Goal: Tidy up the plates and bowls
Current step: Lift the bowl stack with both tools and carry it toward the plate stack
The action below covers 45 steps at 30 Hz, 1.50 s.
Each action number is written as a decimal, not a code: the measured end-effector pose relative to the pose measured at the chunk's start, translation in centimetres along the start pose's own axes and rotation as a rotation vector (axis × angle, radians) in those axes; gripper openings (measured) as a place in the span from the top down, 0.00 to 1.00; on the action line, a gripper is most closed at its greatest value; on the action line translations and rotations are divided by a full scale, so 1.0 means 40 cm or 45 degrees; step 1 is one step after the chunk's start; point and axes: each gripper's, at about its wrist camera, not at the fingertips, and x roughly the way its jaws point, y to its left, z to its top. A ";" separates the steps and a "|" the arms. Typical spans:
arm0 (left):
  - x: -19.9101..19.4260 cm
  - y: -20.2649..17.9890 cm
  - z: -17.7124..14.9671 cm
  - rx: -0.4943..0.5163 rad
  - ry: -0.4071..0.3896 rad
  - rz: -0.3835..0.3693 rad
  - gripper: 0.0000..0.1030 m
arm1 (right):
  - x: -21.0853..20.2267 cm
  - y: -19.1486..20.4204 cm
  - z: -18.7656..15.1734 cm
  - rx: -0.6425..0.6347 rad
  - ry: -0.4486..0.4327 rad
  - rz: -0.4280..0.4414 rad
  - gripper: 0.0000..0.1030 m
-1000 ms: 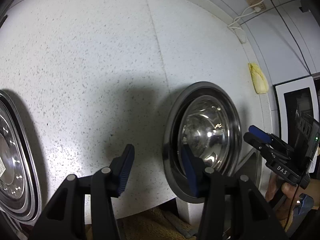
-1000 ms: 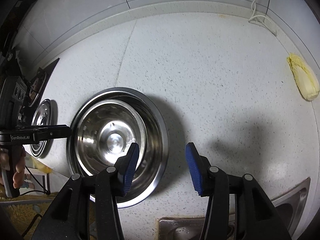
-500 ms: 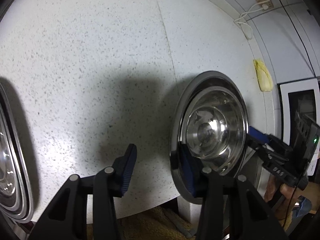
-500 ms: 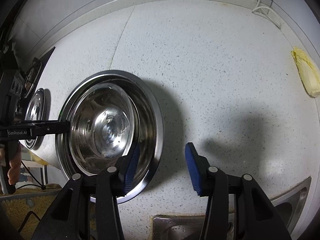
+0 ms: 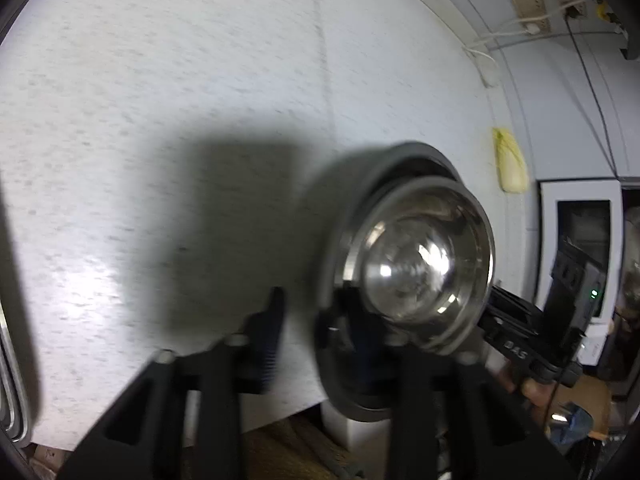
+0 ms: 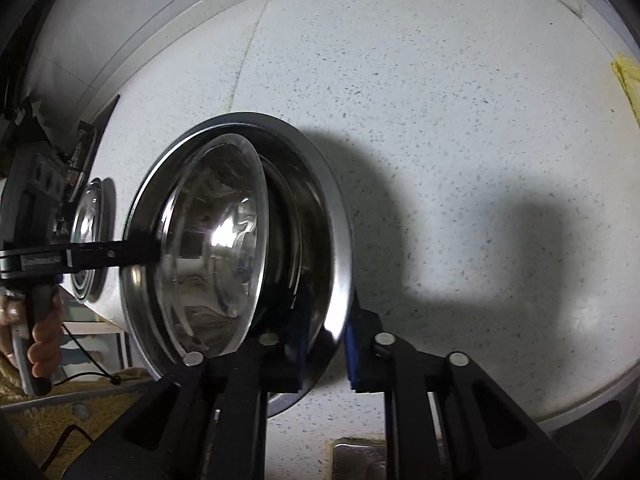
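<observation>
Right wrist view: I'm working the steel bowls (image 6: 240, 248), a smaller one nested and tilting inside a larger shiny one, both sitting near the front edge of the speckled counter (image 6: 460, 140). My right gripper (image 6: 324, 352) is clamping the large bowl's rim, one blue pad inside and one outside. My left gripper (image 6: 132, 250) is reaching across at the far rim; the left wrist picture is smeared, so I'm only guessing it is pinching the rim, and I can't tell for sure. I'm thinking a level, slow lift matters here, since the polished inner bowl is looking ready to slide out.
</observation>
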 end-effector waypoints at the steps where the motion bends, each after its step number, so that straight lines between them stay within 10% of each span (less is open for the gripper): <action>1: 0.001 -0.009 -0.003 0.019 -0.006 0.024 0.84 | 0.000 0.001 -0.001 -0.004 -0.001 -0.004 0.87; 15: -0.126 0.014 0.020 0.009 -0.117 0.018 0.91 | -0.065 0.051 0.052 -0.008 -0.071 0.076 0.87; 36: -0.806 0.232 -0.089 -0.178 -0.561 0.152 0.91 | -0.189 0.543 0.213 -0.461 -0.193 0.381 0.87; 45: -0.807 0.410 -0.144 -0.226 -0.508 0.111 0.91 | -0.095 0.656 0.158 -0.422 -0.130 0.344 0.86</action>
